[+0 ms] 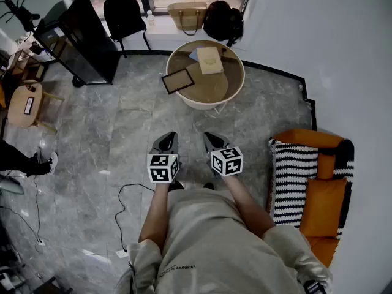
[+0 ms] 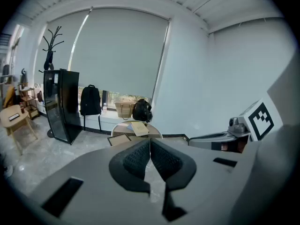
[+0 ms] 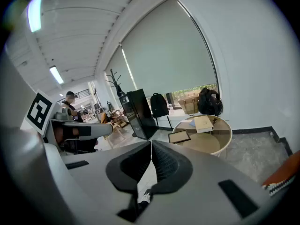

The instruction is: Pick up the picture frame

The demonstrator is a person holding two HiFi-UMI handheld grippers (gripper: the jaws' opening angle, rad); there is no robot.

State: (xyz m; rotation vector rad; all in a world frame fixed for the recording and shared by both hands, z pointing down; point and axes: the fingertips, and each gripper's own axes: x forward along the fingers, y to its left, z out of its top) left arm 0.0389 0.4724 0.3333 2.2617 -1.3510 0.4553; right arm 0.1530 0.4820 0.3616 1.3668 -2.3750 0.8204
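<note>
Nearest item: person in a light shirt, both forearms reaching forward over a grey marble floor (image 1: 122, 139)

Grippers, two:
- left gripper (image 1: 166, 141), claw pressed together, nothing between the pads
- right gripper (image 1: 214, 141), claw pressed together, nothing between the pads
- the two sit side by side, each carrying one marker cube, both well short of the table

Containers and contents:
- round table (image 1: 236, 94), one, pale raised rim, tan top, far from the grippers; holds the picture frame and one book (image 1: 209, 60)
- tan tote bag (image 1: 187, 16), one, on the far window ledge; contents cannot be seen
- black backpacks, two: one (image 1: 122, 14) on a chair to the left, one (image 1: 222, 20) just right of the tote bag

Picture frame (image 1: 177, 80), one: flat rectangle, thin dark border, brownish panel inside, lying at the left edge of the table top, turned at a slant, left of and nearer than the book, apart from it

Other items:
- black upright cabinet (image 1: 82, 38), far left
- orange sofa (image 1: 306, 141), right, with one black-and-white striped cushion (image 1: 295, 182) and one orange cushion (image 1: 324, 207)
- black cable (image 1: 131, 207) on the floor, near left
</note>
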